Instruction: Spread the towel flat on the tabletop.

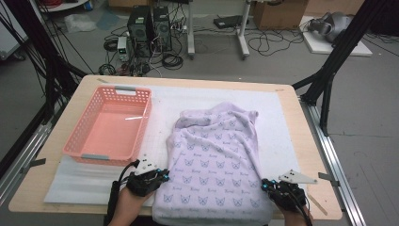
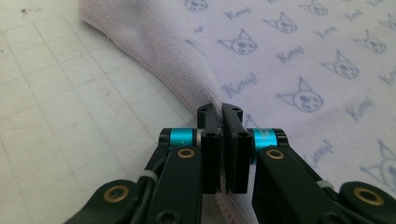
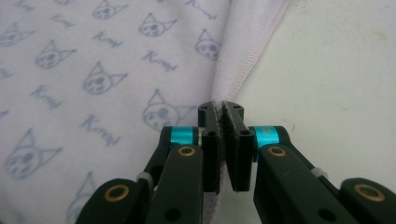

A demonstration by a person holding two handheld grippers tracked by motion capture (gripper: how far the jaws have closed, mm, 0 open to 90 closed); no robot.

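Left gripper (image 2: 222, 108) and right gripper (image 3: 222, 105), each clamped on an edge of the lilac towel (image 1: 214, 160).

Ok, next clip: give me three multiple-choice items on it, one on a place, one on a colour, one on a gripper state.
1. Where does the basket sit relative to the towel?
A left of it
B on top of it
C right of it

2. What colour is the basket?
A green
B pink
C black

3. How is the left gripper?
A wide open above the towel
B shut on the basket rim
C shut on the towel's edge

Answers: 1 A, the high view shows it beside the towel's left side; 2 B, its walls are pink; 3 C, the hem is pinched between its closed jaws.
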